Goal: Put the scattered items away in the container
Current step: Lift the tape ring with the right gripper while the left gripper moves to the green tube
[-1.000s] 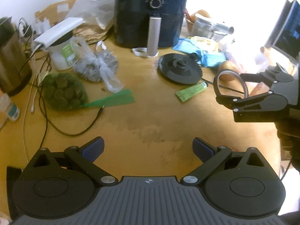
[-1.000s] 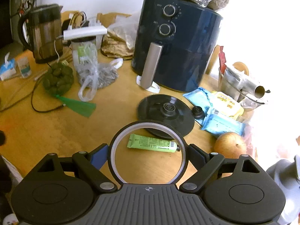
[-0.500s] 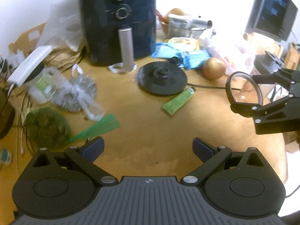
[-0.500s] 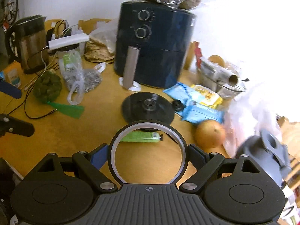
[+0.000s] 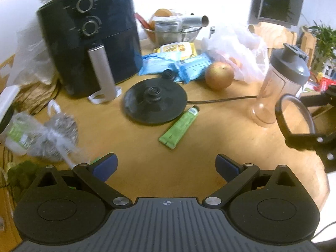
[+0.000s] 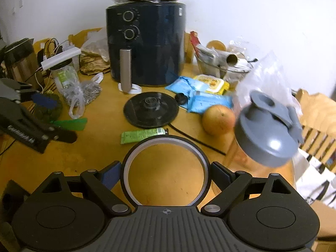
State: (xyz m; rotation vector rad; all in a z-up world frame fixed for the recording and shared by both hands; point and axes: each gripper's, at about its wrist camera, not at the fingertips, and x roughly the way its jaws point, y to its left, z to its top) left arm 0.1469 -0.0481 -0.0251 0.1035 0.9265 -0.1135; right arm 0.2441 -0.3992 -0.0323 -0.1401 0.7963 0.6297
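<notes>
A black ring with a pale inner band (image 6: 166, 168) stands on edge, clamped at its left and right sides between the blue pads (image 6: 109, 175) of the right hand-held gripper (image 6: 166, 175). At its 12 o'clock a flattened green tube (image 6: 142, 135) with a dark cap lies on the wooden tabletop (image 6: 94, 147); at its 2 o'clock stands a clear shaker bottle with a grey lid (image 6: 265, 138).

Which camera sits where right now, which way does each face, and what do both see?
Left wrist: on the left gripper, angled down over the table; its open jaws and the right gripper at the right edge show.
Right wrist: on the right gripper, angled down, clamping a black ring; the left gripper at left.
Shared: air fryer, green tube, shaker bottle.
</notes>
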